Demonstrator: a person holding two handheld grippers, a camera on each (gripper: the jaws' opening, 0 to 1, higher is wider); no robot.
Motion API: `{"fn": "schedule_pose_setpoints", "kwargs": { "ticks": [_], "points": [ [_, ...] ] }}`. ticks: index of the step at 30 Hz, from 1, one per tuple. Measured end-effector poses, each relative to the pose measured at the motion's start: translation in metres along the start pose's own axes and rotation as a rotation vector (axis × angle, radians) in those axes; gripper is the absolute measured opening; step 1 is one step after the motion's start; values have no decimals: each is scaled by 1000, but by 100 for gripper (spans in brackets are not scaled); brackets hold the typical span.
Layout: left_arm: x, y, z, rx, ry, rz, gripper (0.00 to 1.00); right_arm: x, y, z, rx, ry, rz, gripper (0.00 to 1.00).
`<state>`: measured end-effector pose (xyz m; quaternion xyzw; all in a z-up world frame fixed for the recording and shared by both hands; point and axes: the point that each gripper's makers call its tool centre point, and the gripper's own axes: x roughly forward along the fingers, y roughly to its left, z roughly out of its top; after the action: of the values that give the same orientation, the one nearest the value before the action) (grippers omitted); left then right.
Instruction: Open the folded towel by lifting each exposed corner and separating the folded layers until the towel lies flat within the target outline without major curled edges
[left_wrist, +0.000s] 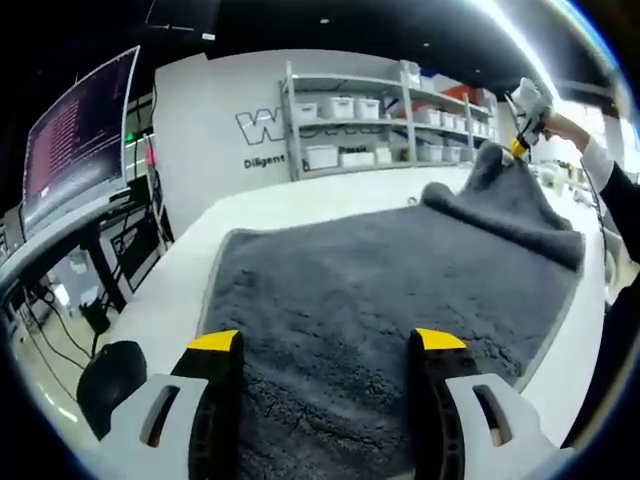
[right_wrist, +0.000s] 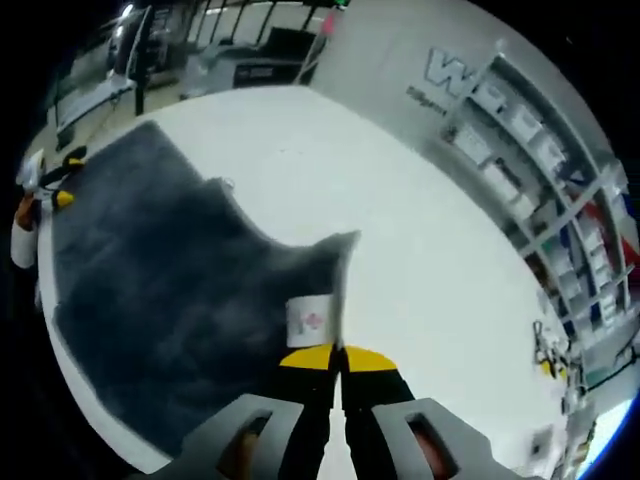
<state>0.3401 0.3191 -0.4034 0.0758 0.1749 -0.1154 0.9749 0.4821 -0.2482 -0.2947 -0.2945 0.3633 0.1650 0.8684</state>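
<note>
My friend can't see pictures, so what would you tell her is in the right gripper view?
The right gripper is shut on a corner of a dark grey towel, lifting it off a white table. A small white label hangs by the pinched corner, and the left gripper is at the towel's far end.

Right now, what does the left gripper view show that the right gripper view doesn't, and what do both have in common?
Left gripper view: the left gripper, fingers spread open above the grey towel, a monitor on a desk, and the right gripper holding a far towel corner lifted off the table.

Right gripper view: the right gripper shut on that towel corner, a small white label on the towel beside its fingers, and the left gripper at the towel's far end.

Both: the grey towel, the white table and storage shelves against the wall.
</note>
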Motion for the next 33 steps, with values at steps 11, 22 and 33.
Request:
{"fn": "schedule_pose_setpoints", "kwargs": {
  "ticks": [11, 22, 33],
  "points": [
    [2, 1, 1, 13, 5, 0, 63, 5, -19, -9, 11, -14, -39, 0],
    [2, -1, 2, 19, 3, 4, 62, 14, -33, -47, 68, 18, -40, 0],
    [2, -4, 1, 29, 7, 3, 61, 40, -31, -80, 130, 41, -16, 0]
  ]
}}
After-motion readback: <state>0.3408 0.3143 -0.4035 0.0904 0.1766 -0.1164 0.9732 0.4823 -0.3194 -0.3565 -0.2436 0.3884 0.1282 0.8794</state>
